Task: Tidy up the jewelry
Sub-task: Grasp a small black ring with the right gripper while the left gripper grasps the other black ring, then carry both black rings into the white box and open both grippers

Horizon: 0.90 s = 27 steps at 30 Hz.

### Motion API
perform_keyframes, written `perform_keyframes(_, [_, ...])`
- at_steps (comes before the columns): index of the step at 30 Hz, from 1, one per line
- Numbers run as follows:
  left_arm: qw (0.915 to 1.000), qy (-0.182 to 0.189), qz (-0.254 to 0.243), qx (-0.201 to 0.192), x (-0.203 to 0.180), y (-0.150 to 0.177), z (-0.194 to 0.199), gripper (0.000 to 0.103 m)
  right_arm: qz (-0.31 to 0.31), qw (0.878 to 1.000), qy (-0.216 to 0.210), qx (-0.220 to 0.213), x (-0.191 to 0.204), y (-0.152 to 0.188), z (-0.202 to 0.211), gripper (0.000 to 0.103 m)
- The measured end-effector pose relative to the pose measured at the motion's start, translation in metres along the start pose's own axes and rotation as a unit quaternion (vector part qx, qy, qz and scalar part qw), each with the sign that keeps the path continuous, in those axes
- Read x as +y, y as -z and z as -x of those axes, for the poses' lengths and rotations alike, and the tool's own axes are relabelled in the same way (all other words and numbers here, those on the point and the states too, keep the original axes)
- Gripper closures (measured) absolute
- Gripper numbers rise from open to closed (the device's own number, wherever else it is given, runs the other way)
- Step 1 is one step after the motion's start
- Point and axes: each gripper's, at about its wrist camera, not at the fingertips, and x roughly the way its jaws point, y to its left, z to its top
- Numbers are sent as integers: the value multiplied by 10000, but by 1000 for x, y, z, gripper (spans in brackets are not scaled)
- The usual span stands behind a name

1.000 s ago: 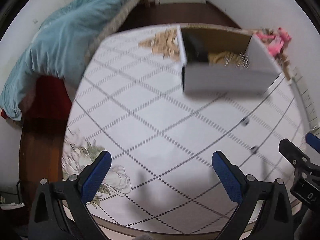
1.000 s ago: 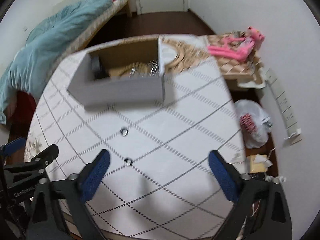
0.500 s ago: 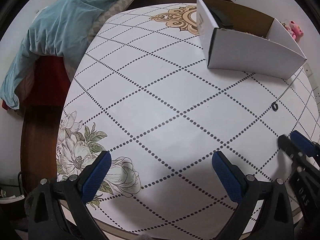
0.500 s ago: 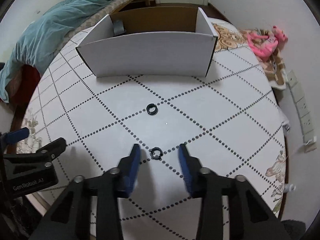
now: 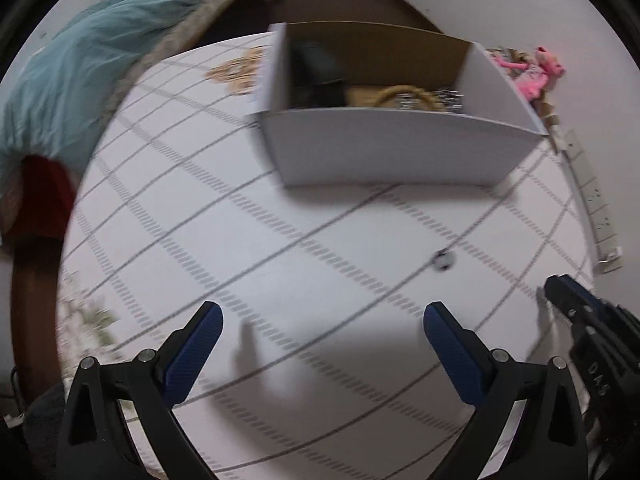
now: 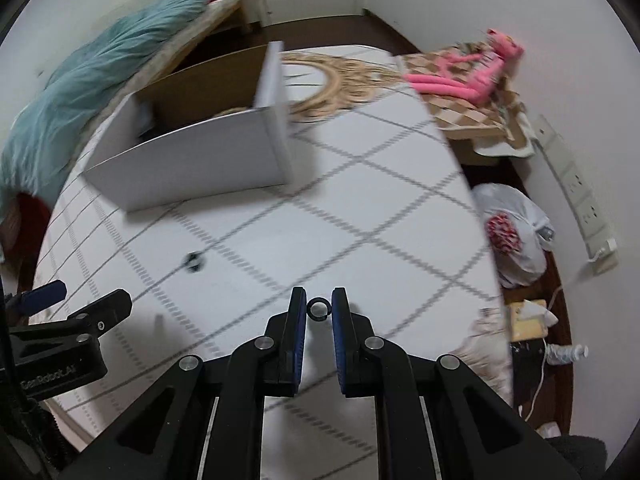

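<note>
My right gripper (image 6: 319, 309) is shut on a small black ring (image 6: 318, 309), held between its blue pads above the table. A second black ring (image 6: 194, 261) lies on the white patterned table; it also shows in the left wrist view (image 5: 443, 260). An open white cardboard box (image 5: 392, 152) stands at the back of the table with a woven item and dark things inside; the right wrist view shows it at the left (image 6: 192, 160). My left gripper (image 5: 320, 344) is open and empty over the near table. The right gripper's tip shows at the right edge of the left wrist view (image 5: 576, 304).
A teal blanket (image 5: 72, 76) lies on a bed beyond the table's left side. A pink plush toy (image 6: 460, 76) lies on a side surface at the back right. A white plastic bag (image 6: 516, 236) and a power strip (image 6: 576, 196) are on the right, off the table.
My right gripper has closed on the nearer ring and lifted it off the table. Both cameras have shifted, with motion blur; the left gripper stays open.
</note>
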Motion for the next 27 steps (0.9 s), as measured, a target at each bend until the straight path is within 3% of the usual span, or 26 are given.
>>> perform_keyframes(4, [9997, 143, -192, -84, -24, -8, -7, 4, -157, 9998, 124, -7, -24, -6, -4, 90])
perform_keyframes(18, [9974, 286, -601, -286, -58, -21, -21, 93, -408, 9990, 189, -45, -49, -9, -6, 90])
perform_keyframes(27, [9962, 434, -570, -493, -50, -17, -3, 93, -413, 9989, 92, -195, -47, -15, 9, 90])
